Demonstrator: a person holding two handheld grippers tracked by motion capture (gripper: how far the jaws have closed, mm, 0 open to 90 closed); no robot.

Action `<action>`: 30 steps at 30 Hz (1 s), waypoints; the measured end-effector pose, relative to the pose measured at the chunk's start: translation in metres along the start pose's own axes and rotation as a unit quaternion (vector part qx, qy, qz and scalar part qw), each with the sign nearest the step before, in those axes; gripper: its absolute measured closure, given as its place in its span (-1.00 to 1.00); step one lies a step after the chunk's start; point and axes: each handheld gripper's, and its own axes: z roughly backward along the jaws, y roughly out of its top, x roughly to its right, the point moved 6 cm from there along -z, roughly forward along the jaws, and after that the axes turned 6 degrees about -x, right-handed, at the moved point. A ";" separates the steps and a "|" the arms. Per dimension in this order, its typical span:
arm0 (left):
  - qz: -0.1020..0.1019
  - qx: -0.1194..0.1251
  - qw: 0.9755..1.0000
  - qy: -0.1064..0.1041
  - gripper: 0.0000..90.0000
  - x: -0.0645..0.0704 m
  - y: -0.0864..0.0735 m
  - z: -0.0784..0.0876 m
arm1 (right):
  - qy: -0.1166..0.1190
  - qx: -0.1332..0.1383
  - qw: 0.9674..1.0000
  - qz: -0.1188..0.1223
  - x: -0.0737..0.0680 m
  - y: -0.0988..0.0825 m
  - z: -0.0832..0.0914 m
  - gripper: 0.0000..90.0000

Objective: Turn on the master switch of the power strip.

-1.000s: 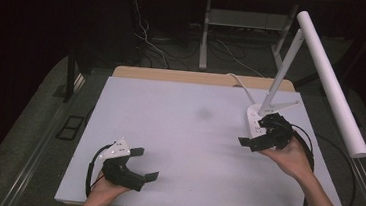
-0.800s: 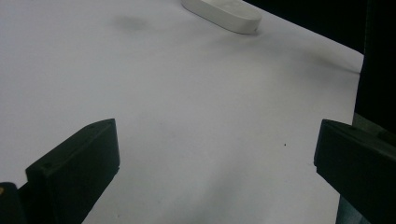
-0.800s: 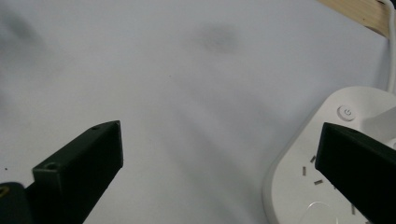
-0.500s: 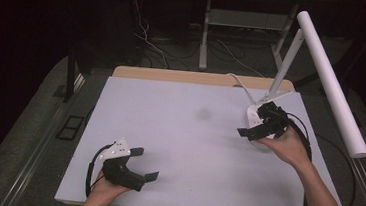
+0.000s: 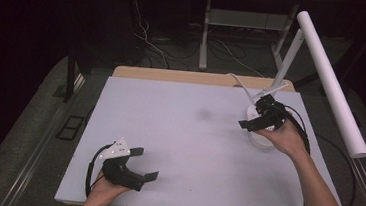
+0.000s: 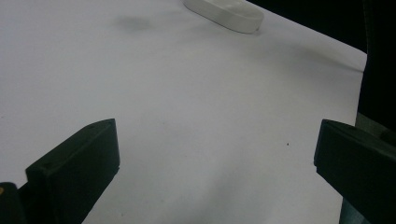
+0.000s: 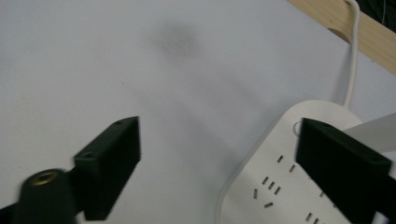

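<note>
A white desk lamp stands at the table's far right, with its oval base (image 5: 262, 140), a slanted arm (image 5: 288, 57) and a long tube head (image 5: 331, 81). My right gripper (image 5: 255, 111) hovers open just over the base's far end, nothing between its jaws. In the right gripper view the open gripper (image 7: 219, 163) frames the base (image 7: 280, 186), which carries small dark marks, and its white cable (image 7: 352, 51). My left gripper (image 5: 144, 164) rests open near the front left edge. In the left gripper view the gripper (image 6: 217, 163) spans bare tabletop, with the lamp base (image 6: 224, 11) far off.
The white tabletop (image 5: 178, 132) has a faint dark smudge (image 5: 204, 113) near its middle. A wooden strip (image 5: 193, 77) runs along the far edge. Cables and table legs lie on the dark floor (image 5: 176, 42) behind. A metal rail (image 5: 41, 156) runs along the left side.
My right gripper has moved a little farther away and to the left, over the lamp base. The left gripper has stayed where it was.
</note>
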 end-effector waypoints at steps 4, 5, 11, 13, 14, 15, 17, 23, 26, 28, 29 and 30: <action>-0.001 0.002 1.000 0.001 -1.00 -0.001 0.000 0.000 | -0.013 -0.006 1.000 0.004 0.006 0.004 -0.001 -0.45; -0.001 0.001 1.000 0.001 -1.00 -0.001 0.000 0.000 | -0.013 -0.006 1.000 0.004 0.006 0.004 -0.001 -0.45; -0.001 0.000 1.000 0.001 -1.00 -0.001 0.000 0.000 | -0.024 -0.014 0.999 0.017 0.010 0.008 -0.003 -0.14; -0.002 -0.001 1.000 0.001 -1.00 -0.001 0.000 0.000 | -0.024 -0.017 0.999 0.023 0.012 0.010 -0.005 0.02; -0.001 -0.001 1.000 0.001 -1.00 -0.001 0.000 0.000 | -0.026 -0.018 0.999 0.024 0.013 0.010 -0.006 0.08; -0.002 -0.002 1.000 0.001 -1.00 -0.001 0.000 0.000 | -0.027 -0.018 0.999 0.027 0.014 0.011 -0.007 0.13; -0.001 -0.002 1.000 0.002 -1.00 -0.001 0.000 0.000 | -0.032 -0.022 0.999 0.029 0.016 0.012 -0.009 0.24; -0.004 -0.003 1.000 0.001 -1.00 -0.001 0.000 0.000 | -0.043 -0.030 0.998 0.027 0.021 0.014 -0.016 0.61; -0.005 -0.006 1.000 0.000 -1.00 0.000 0.000 -0.002 | -0.048 -0.032 0.998 0.022 0.025 0.015 -0.021 0.79; -0.006 -0.006 1.000 0.000 -1.00 0.000 0.000 -0.002 | -0.049 -0.030 0.998 0.016 0.026 0.015 -0.023 0.85; -0.006 -0.006 1.000 0.001 -1.00 0.000 0.000 -0.001 | -0.051 -0.028 0.998 0.007 0.029 0.016 -0.027 0.96; -0.005 -0.005 1.000 0.001 -1.00 0.000 0.000 -0.001 | -0.051 -0.030 0.998 0.008 0.030 0.016 -0.028 0.98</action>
